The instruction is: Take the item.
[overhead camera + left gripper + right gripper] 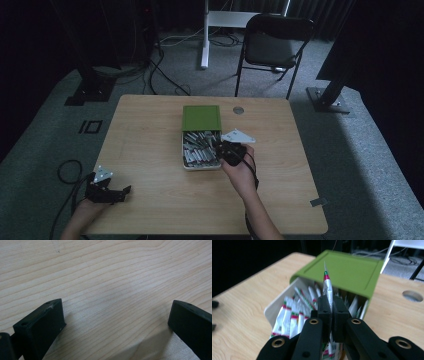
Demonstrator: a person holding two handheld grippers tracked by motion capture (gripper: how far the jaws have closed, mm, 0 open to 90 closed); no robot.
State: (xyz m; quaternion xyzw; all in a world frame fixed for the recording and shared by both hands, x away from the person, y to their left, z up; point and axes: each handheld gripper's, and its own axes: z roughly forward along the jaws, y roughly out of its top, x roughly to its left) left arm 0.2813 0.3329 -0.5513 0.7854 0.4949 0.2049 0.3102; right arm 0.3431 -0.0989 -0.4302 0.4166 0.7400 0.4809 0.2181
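A white box [185, 150] of several white sachets with red and green bands [289, 315] stands mid-table, its green lid [201, 118] slid back over the far half. My right gripper [223, 148] hovers at the box's right edge, shut on one sachet [327, 286] that stands edge-up between the jaws [332, 305] above the box. My left gripper [120, 192] rests at the table's near left corner, jaws wide apart [117, 317] over bare wood with nothing between them.
The wooden table [150, 145] has a round cable hole [238, 110] behind the box. A black folding chair [272, 47] and a white desk leg [205, 35] stand beyond the far edge. Cables lie on the grey carpet at left.
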